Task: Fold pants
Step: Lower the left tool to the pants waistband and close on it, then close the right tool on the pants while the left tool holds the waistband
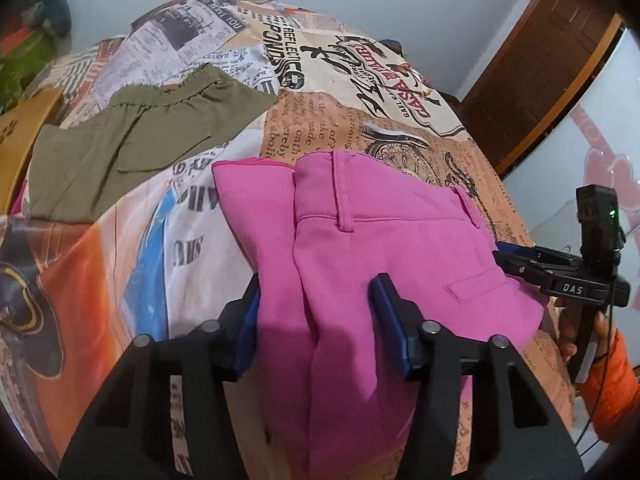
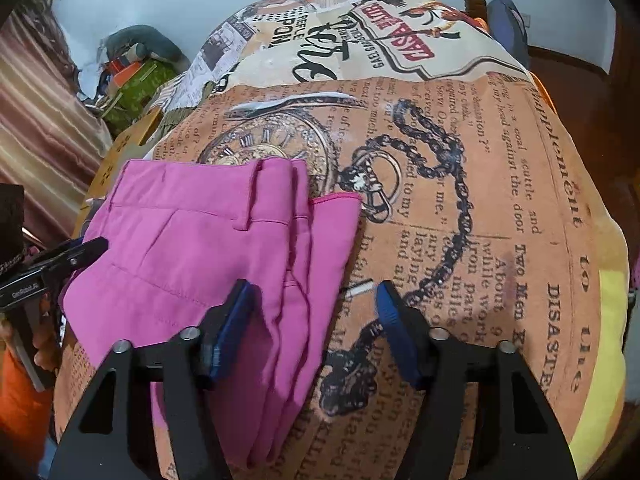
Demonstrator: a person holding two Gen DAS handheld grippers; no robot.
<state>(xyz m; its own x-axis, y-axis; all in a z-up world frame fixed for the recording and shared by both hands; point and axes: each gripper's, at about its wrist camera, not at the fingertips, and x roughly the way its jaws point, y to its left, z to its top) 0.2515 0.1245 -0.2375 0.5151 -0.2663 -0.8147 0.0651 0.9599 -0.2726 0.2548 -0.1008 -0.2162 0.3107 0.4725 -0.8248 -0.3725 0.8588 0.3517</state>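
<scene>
We see the bright pink cotton pants [image 1: 360,248] lying on the bed's newspaper-print sheet [image 1: 132,264], already doubled into a thick, compact bundle with the waistband and belt loop on top and a layer of leg fabric jutting out along one side. We judge the fold largely done; what looks left is squaring that stray layer, perhaps one last fold, and flattening the stack.

On the left, a folded olive-green pair of pants with an elastic waist [image 1: 132,140] lies well apart from the pink pair, and a tan wooden board [image 1: 20,136] sits at the bed's edge beyond it. Our left gripper [image 1: 316,320] hovers over the near end of the bundle, its jaws spread wide with pink cloth between them but not pinched. Further right, our right gripper [image 2: 316,320] stands with jaws likewise spread, one blue pad over the bundle's edge, the other over bare sheet. A small white cylindrical scrap [image 2: 359,289] lies on the sheet just beside the pants. Nothing we can see blocks either gripper, though they work close together.
</scene>
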